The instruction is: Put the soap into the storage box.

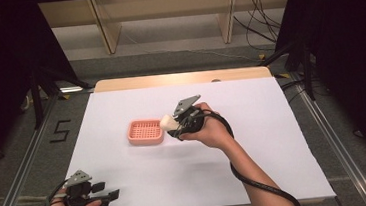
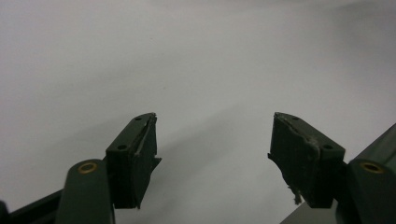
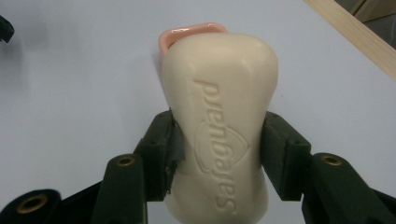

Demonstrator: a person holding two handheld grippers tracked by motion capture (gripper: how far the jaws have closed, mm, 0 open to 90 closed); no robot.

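Note:
A cream bar of soap (image 3: 223, 121) with embossed lettering sits between the jaws of my right gripper (image 3: 219, 149), which is shut on it. In the high view that gripper (image 1: 173, 126) holds the soap (image 1: 166, 121) just at the right edge of a pink slotted soap dish (image 1: 145, 132) on the white table (image 1: 127, 173). The dish's pink rim (image 3: 191, 31) peeks out behind the soap. My left gripper (image 1: 110, 197) rests low at the table's front left corner, open, with nothing between its jaws (image 2: 212, 149).
The white sheet covers a wooden table whose far edge (image 1: 184, 78) shows at the back. Metal rails (image 1: 21, 172) run along both sides on the floor. Wooden shelf legs (image 1: 107, 32) and cables (image 1: 259, 21) stand beyond the table.

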